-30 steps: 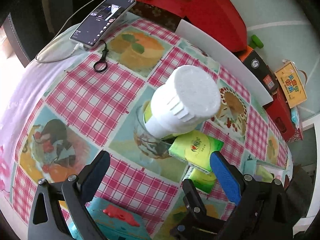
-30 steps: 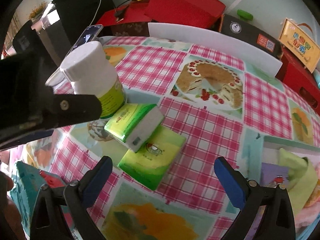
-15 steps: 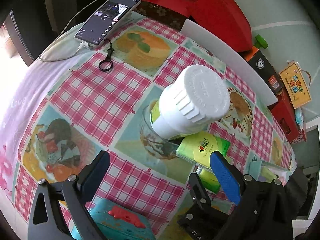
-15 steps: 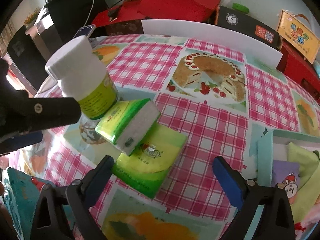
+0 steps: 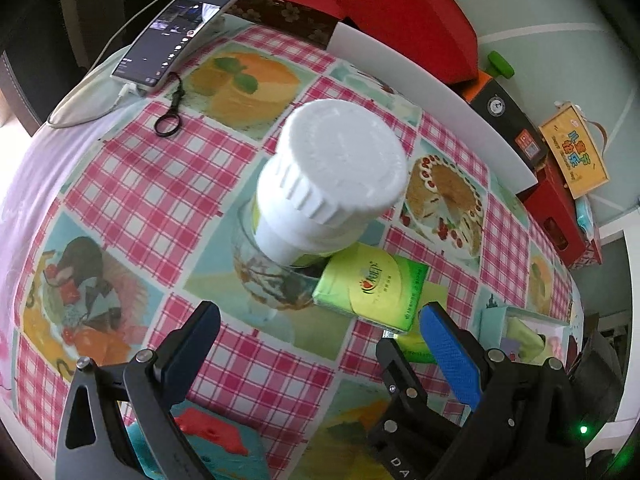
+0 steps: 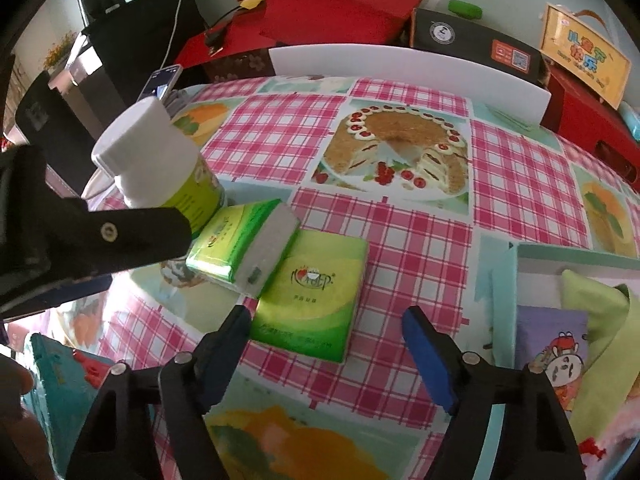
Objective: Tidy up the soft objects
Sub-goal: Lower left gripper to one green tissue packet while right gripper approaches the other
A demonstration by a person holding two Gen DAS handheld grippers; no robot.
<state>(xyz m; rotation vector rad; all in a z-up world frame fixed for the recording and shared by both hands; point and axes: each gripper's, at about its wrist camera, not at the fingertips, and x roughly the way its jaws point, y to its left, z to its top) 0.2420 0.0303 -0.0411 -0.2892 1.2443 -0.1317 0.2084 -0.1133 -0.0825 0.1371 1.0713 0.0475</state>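
The right claw (image 6: pixel 326 354) hangs spread wide and empty just short of the flat tissue pack (image 6: pixel 310 294), which lies on the bench (image 6: pixel 420 240) with its long axis running away from the claw. A second tissue pack (image 6: pixel 240 246) leans across its far-left corner against the white-capped bottle (image 6: pixel 160 170). The left claw (image 5: pixel 320 340), also wide and empty, sits farther off, so the right looks the nearer.

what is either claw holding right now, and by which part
Nothing. The left claw is open, its fingers apart near the white-capped bottle. The right claw is open over the flat tissue pack.
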